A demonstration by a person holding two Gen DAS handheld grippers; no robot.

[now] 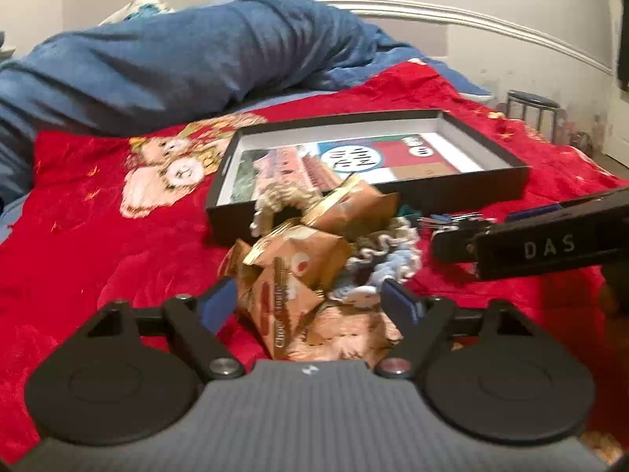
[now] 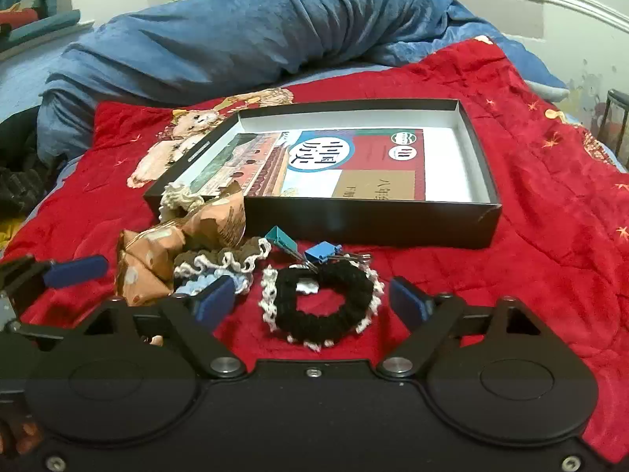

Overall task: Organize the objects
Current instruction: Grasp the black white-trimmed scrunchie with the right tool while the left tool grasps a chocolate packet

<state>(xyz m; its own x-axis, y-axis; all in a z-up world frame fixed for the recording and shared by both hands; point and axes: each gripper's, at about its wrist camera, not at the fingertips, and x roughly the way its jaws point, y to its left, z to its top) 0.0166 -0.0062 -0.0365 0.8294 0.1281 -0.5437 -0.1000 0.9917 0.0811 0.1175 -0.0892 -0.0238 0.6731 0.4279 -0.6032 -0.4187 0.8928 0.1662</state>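
I am working over a bed spread with a red quilt (image 2: 530,181), a rolled blue blanket (image 2: 236,27) lying across its far side. On the quilt sits a shallow black box (image 2: 354,216), open at the top, with a printed book (image 2: 346,165) flat on its floor. That box looks to me like the place the loose things should go.

Heaped against the box's near wall, and nearer to me, lie the loose things: several crumpled brown snack packets (image 1: 298,267), a few crocheted scrunchies, and two binder clips, one teal (image 2: 280,236) and one blue (image 2: 320,253), just beside the box. The black scrunchie with white trim (image 2: 326,303) lies apart from the heap, flat on the quilt.

I judge that nothing loose is in the box yet, so the sorting is at its start, at the reaching step.

My left gripper (image 1: 310,299) tilts down over the snack packets, its blue pads spread wide on either side of the nearest packet; whether they touch it I cannot tell. My right gripper (image 2: 314,299) also tilts down, jaws wide apart, with the black scrunchie lying between the pads and clear of both. Neither holds anything.

Next each needs to sink a little and close. The packet is light and crinkly, so it may slip or drag its neighbours. The scrunchie is soft and should squash easily; I should pinch one side of the ring.
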